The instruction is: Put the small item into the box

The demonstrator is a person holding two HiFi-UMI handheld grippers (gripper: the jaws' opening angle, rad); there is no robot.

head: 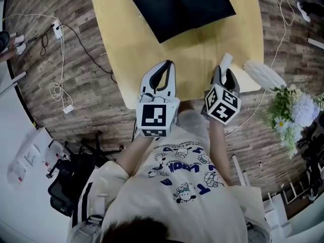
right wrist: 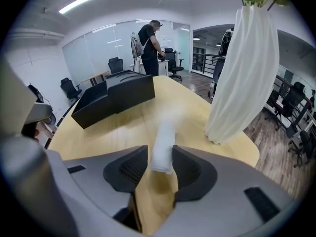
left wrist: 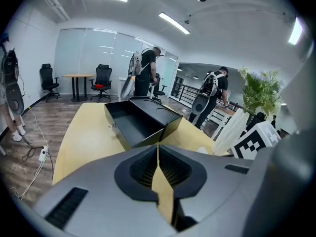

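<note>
A small white roll-shaped item (right wrist: 163, 144) lies on the yellow table (head: 126, 34) near its front edge, and it looks blurred in the right gripper view. My right gripper (right wrist: 160, 158) stands open around it, one jaw on each side, with a slim gap at the left pad. From the head view the white item (head: 226, 61) pokes out past the right gripper (head: 225, 71). The open black box (head: 179, 4) sits at the table's far side; its dark interior (left wrist: 133, 125) is empty. My left gripper (head: 167, 67) hovers over the table with its jaws shut and empty.
A tall white ribbed vase (right wrist: 242, 78) with flowers (head: 293, 110) stands close to the right of the item. Cables and a power strip (head: 58, 32) lie on the wooden floor at the left. People with backpacks (left wrist: 145, 70) stand far behind the table, near office chairs.
</note>
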